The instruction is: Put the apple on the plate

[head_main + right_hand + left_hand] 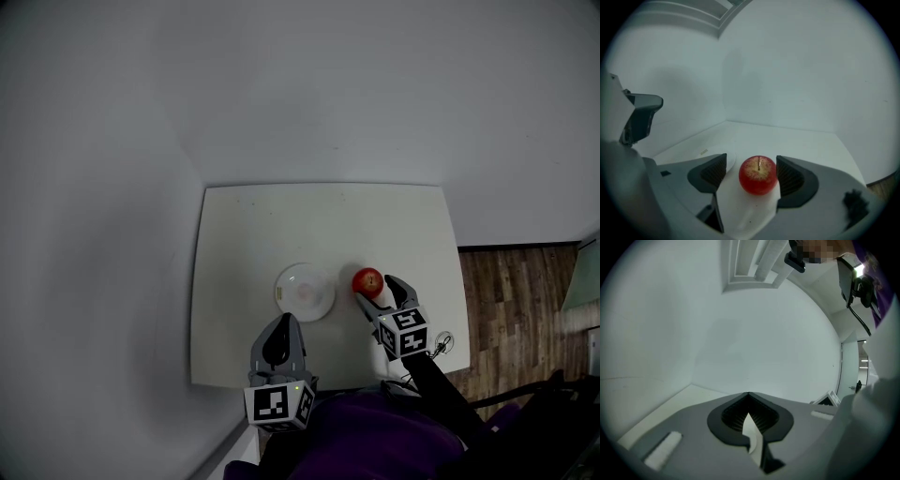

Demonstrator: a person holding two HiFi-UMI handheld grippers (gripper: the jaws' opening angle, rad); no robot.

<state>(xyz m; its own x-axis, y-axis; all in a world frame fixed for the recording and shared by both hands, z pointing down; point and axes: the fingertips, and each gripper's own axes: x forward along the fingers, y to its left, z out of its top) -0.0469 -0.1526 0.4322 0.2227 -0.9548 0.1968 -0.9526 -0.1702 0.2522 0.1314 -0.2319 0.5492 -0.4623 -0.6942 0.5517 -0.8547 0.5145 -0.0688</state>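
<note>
A red apple [367, 280] stands upright on the white table [328, 216], just right of a small white plate [282, 293]. My right gripper [378, 292] is open around the apple [758, 175], one jaw on each side, stem up. The right gripper [751, 159] has a clear gap at its left pad, while its right pad sits very close to the fruit. My left gripper [284, 325] hovers at the table's near edge, just below the plate, with nothing in it. In its own view the left gripper [748, 394] has its jaws together.
The table fills a corner between pale walls, with wooden floor [511, 291] past its right edge. A small dark cable end [441, 343] lies at the near right corner. The left gripper's body [640, 117] shows at the left of the right gripper view.
</note>
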